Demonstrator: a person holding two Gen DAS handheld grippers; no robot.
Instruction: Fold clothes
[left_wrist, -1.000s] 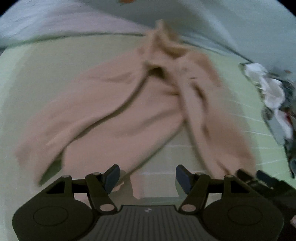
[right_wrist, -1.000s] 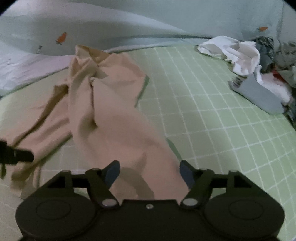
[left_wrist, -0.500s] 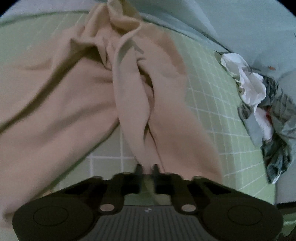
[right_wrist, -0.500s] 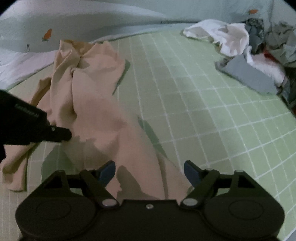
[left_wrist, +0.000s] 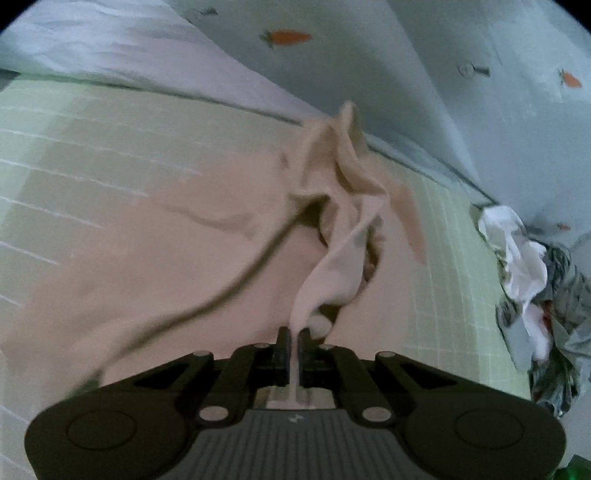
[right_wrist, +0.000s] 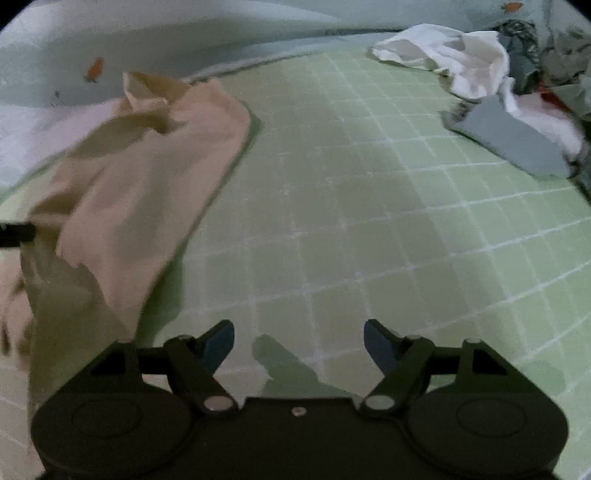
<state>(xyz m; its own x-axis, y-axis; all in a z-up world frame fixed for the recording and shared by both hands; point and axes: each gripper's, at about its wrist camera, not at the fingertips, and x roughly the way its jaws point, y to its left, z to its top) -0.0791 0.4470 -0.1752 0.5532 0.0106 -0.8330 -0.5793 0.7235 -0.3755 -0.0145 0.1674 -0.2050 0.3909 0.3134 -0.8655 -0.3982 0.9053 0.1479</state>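
Note:
A crumpled beige garment (left_wrist: 166, 258) lies on the green checked sheet (left_wrist: 74, 122). My left gripper (left_wrist: 294, 338) is shut on a fold of the beige garment and holds it lifted, so the cloth rises in a stretched strip to the jaws. In the right wrist view the garment (right_wrist: 147, 177) lies at the left, with the tip of the left gripper (right_wrist: 16, 234) at its left edge. My right gripper (right_wrist: 298, 341) is open and empty above bare sheet (right_wrist: 369, 221), to the right of the garment.
A pile of other clothes, white, grey and patterned, lies at the right (left_wrist: 532, 280), also seen far right in the right wrist view (right_wrist: 498, 92). A pale blue cover with carrot prints (left_wrist: 443, 74) borders the far side of the sheet.
My left gripper has stayed shut on the garment and pulled a fold up and to the left. My right gripper stayed open, with the garment now further left of it.

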